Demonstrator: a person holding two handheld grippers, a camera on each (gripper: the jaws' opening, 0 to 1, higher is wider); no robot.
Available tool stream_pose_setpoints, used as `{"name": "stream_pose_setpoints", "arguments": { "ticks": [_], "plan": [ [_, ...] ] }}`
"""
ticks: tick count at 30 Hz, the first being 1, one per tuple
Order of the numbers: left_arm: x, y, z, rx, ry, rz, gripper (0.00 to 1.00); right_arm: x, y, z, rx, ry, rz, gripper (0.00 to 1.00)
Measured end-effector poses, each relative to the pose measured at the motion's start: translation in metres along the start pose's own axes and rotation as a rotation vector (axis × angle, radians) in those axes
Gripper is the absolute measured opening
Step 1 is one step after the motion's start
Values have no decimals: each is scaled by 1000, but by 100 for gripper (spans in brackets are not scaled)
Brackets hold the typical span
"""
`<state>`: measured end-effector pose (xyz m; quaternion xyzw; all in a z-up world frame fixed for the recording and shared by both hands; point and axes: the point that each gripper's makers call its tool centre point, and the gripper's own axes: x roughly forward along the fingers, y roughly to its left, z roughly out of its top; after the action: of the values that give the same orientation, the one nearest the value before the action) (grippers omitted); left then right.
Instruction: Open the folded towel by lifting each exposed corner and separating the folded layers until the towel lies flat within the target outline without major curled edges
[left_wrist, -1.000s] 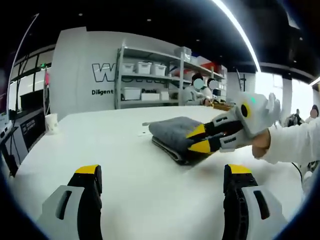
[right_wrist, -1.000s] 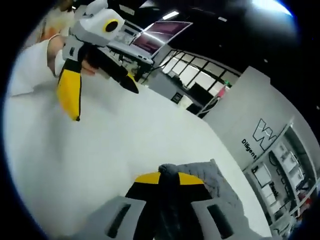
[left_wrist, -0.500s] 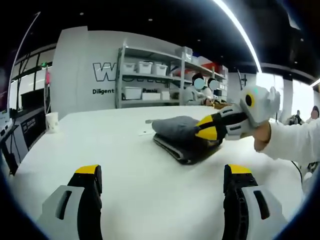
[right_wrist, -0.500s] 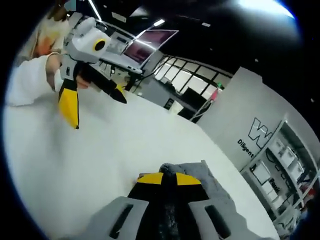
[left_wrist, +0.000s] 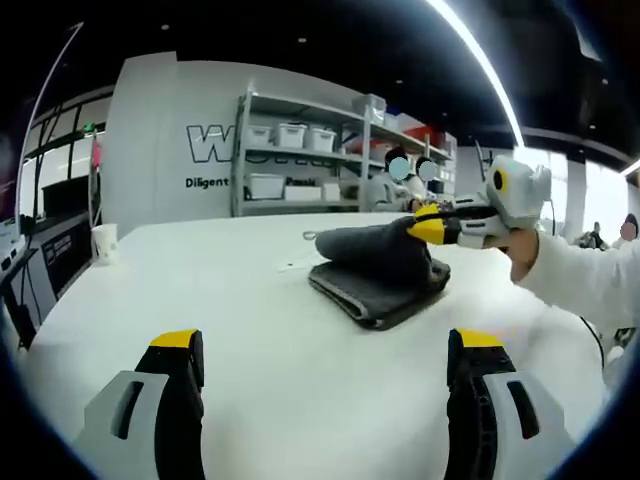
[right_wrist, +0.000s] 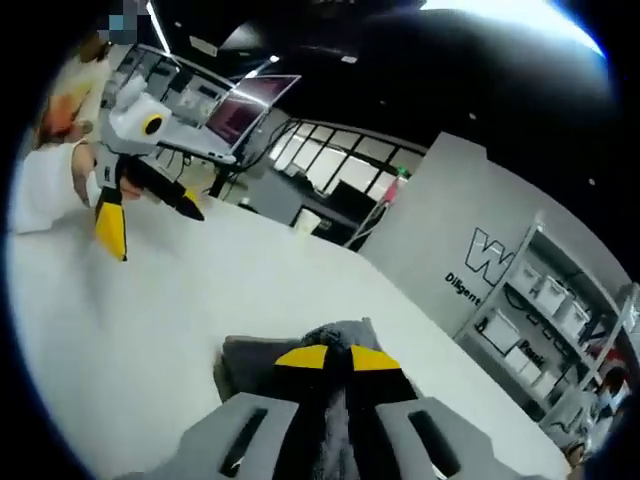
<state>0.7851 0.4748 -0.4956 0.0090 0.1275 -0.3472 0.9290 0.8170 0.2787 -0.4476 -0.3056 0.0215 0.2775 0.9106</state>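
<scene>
The gray towel (left_wrist: 378, 275) lay folded on the white tabletop (left_wrist: 250, 330). The right tongs (left_wrist: 428, 226) pinched its raised top layer at 3 o'clock; the left tongs (left_wrist: 325, 345) stood open, unengaged. Unfolding had just begun; next, peel that layer clear.

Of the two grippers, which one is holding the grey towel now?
The right gripper holds it: its yellow-tipped jaws are shut on the top layer of the grey towel, raised off the stack. The left gripper is open, apart from the towel, over the white table.
</scene>
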Motion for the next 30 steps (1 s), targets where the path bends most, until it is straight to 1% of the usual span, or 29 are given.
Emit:
{"name": "stream_pose_setpoints", "arguments": {
  "ticks": [3,6,15,25,30],
  "plan": [
    [0,2,-1,0,3,1,100,-5,-11,-2,14,-3,-27,0],
    [-1,-4,-2,-1,4,2,100,-12,-22,-6,33,-4,-57,0],
    [-1,-8,-4,2,11,-1,100,-33,-56,-25,103,1,-150,0],
    [-2,-14,-4,9,9,-6,100,-64,-97,-61,201,26,-282,0],
    [-2,-13,-3,8,7,-7,100,-80,-114,-79,219,47,-345,0]
  ]
}}
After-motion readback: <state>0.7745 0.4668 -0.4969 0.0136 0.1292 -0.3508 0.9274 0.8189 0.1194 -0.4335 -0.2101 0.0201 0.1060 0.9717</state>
